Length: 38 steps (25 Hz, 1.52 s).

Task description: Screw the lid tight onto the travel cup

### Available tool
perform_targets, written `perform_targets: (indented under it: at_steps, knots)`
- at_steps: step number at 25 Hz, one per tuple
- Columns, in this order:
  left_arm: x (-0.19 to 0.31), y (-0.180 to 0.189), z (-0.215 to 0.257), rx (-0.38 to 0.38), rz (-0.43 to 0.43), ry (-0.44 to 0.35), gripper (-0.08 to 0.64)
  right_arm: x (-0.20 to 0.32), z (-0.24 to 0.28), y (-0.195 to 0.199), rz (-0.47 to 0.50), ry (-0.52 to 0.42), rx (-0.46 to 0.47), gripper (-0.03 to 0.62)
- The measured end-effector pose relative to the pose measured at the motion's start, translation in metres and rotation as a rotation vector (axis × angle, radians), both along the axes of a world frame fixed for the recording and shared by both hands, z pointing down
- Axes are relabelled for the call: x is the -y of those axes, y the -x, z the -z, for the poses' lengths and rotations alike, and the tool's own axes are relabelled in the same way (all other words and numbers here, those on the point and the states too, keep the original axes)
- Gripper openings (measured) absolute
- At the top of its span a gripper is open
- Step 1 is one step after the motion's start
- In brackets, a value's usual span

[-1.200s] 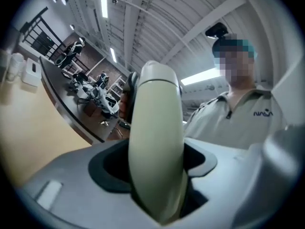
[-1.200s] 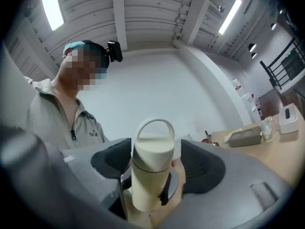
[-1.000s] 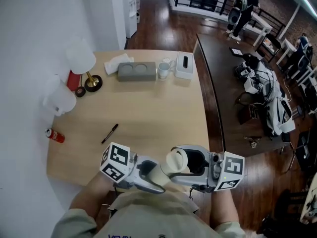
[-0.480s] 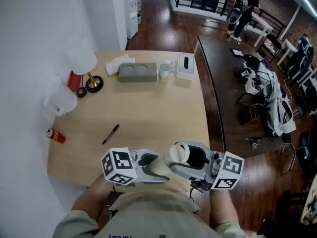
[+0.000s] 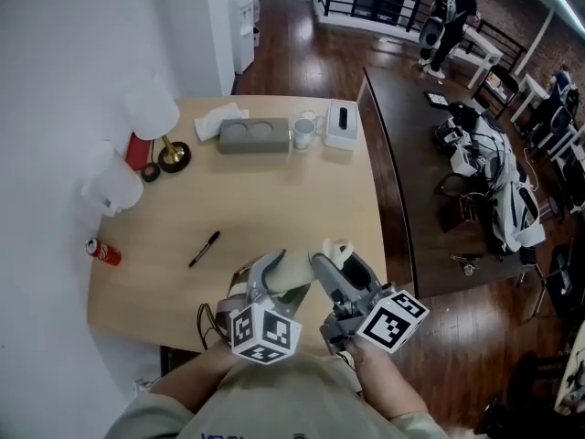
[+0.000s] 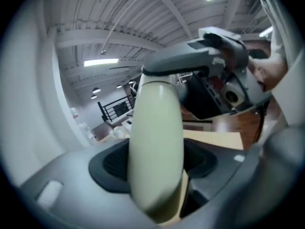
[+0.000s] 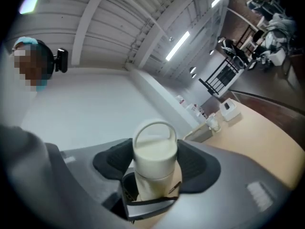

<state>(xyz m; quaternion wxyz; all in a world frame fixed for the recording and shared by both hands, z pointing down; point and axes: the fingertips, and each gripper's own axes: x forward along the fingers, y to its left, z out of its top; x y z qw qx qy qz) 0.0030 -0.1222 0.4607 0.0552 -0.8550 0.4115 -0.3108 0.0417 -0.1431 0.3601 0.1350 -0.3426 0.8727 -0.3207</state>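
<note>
Cream plastic between grey jaws, head view first: travel cup (image 5: 291,271) held in the air by both tools, below and to the right of the black pen (image 5: 203,248) that lies on the wooden table (image 5: 274,181). Gripped across the body by the left gripper (image 5: 281,277), with the far, capped end taken by the right gripper (image 5: 345,262). Lay crosswise a second ago, well below the pen, with the marker cubes (image 5: 265,332) facing out to either side. Now swung to point away from the wearer, closer to the pen, both cubes turned back toward the chest.

Left gripper view next: pale cup body upright between the two dark pads (image 6: 109,163), pressed from both sides and clamped with no gap showing. Right gripper's grey jaw across the top of the cup; pen out of sight here.

Right gripper view last: lid (image 7: 154,149) with its loop handle (image 7: 152,127) standing between the pads, both pads against its sides. Jaws just drawn in a little, with the lid between them.

Seated on the cup already, by the look of it. No telling from any view how tight the thread is. Judged meaning of the swing and the small squeeze: opposing holds now set, body in one tool and lid in the other — ready for a tightening twist, or partway through one. Possible trouble: smooth lid slipping in the pads instead of turning.
</note>
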Motion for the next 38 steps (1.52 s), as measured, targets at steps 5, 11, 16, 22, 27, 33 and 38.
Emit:
perform_targets:
  at_steps: [5,11,16,22,27,33,38]
  knots:
    - [0.009,0.006,-0.012,0.083,0.056,-0.061,0.318,0.007,-0.016,0.0,-0.067,0.07,0.008,0.285]
    - [-0.002,-0.006,-0.013,-0.132,-0.013,0.124,0.318,0.005,-0.012,0.003,0.001,0.045,0.024,0.285]
    - [-0.027,-0.022,-0.012,-0.581,-0.233,0.502,0.317,-0.007,0.004,0.005,0.151,-0.059,0.011,0.316]
    - [-0.084,-0.019,0.016,-0.879,-0.659,0.836,0.318,-0.04,0.003,0.012,0.465,-0.157,-0.03,0.316]
    - [-0.111,-0.015,0.025,-0.869,-0.842,0.912,0.318,-0.07,0.011,0.025,0.666,-0.221,-0.022,0.316]
    - [-0.128,-0.021,0.029,-0.858,-0.929,0.957,0.318,-0.083,0.017,0.036,0.758,-0.233,0.013,0.316]
    - [-0.124,-0.023,0.018,-0.789,-0.88,0.937,0.318,-0.079,0.014,0.034,0.729,-0.219,0.021,0.295]
